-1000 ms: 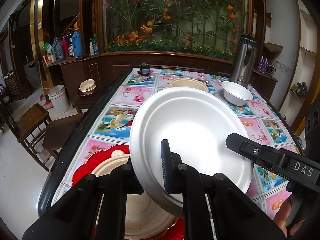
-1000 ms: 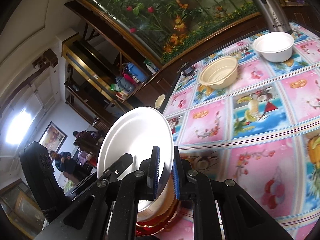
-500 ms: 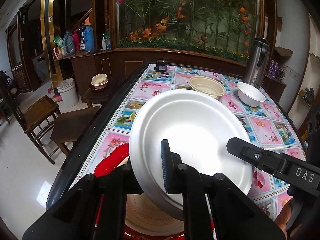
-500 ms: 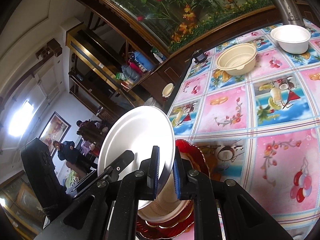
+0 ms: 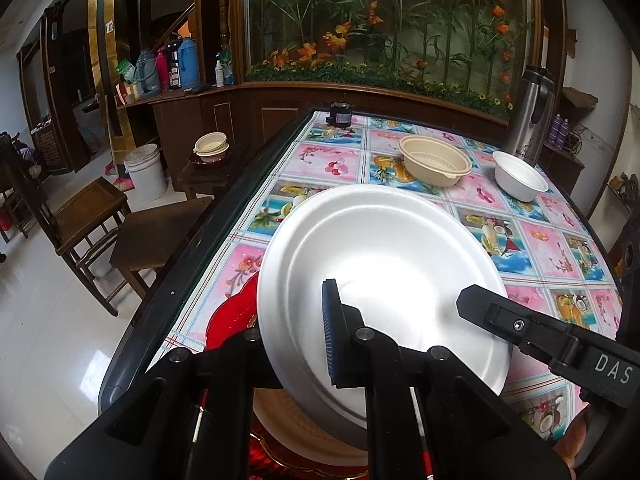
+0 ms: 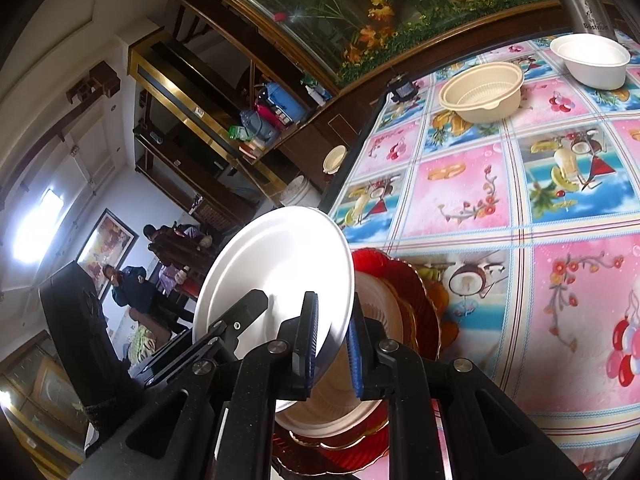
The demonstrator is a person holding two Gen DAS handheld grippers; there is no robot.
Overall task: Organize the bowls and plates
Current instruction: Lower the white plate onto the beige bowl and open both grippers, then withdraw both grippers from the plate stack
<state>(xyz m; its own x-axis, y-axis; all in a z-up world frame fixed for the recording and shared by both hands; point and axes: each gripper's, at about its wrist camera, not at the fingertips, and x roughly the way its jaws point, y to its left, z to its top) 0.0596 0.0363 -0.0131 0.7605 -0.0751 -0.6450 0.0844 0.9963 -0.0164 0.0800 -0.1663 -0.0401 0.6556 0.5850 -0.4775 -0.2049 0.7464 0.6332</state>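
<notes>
Left wrist view: both grippers pinch a smooth, round white foam plate (image 5: 384, 268), the left gripper (image 5: 294, 344) at its near rim, the right gripper (image 6: 332, 344) at its edge. It hangs tilted over a ribbed beige plate (image 6: 376, 312) stacked on a scalloped red plate (image 6: 404, 276). Farther along the glossy patterned tablecloth (image 5: 540, 240), a beige bowl (image 5: 436, 160) and white bowl (image 5: 518, 176) sit empty.

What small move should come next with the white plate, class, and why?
Probably lower the white plate flat onto the beige plate in the red dish. Both the left gripper and right gripper pinch its rim, and it hangs tilted right above that stack.
</notes>
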